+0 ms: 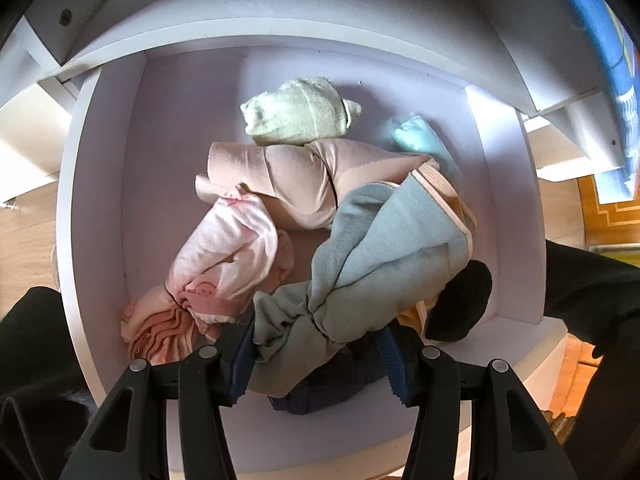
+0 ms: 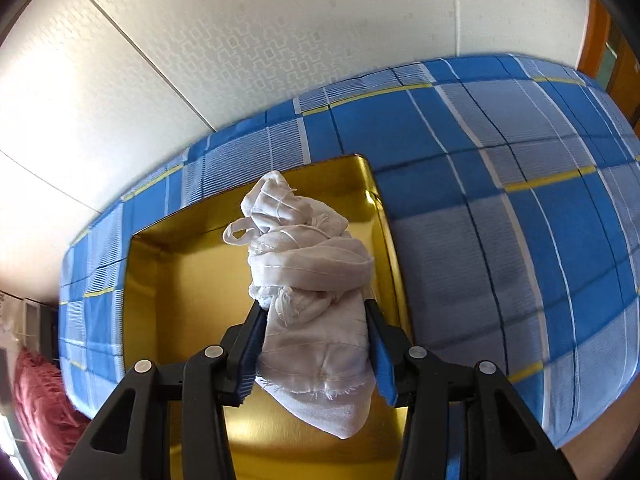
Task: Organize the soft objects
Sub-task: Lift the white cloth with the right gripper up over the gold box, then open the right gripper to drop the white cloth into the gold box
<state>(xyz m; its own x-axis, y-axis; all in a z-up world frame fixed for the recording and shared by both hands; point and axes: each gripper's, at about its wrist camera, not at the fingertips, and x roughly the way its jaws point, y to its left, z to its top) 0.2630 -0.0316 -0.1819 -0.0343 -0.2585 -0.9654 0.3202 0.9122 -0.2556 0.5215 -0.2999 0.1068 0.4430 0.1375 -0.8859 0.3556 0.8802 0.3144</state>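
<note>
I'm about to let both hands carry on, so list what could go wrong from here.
1. The white cloth in the right gripper hangs in loose folds with a strap loop free; released here, it might drape over the gold tray's rim rather than land inside.
2. The left gripper pinches the grey-blue garment, which overlaps the beige garment and a black item in the white drawer; lifting could drag those along.

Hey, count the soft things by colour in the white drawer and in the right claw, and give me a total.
Pink or peach: 3, beige cloth, pale pink cloth, peach cloth
Green or blue-green: 3, pale green towel, grey-green cloth, aqua cloth
Dark: 2, black sock, navy cloth
White: 1, white cloth
Total: 9
</note>
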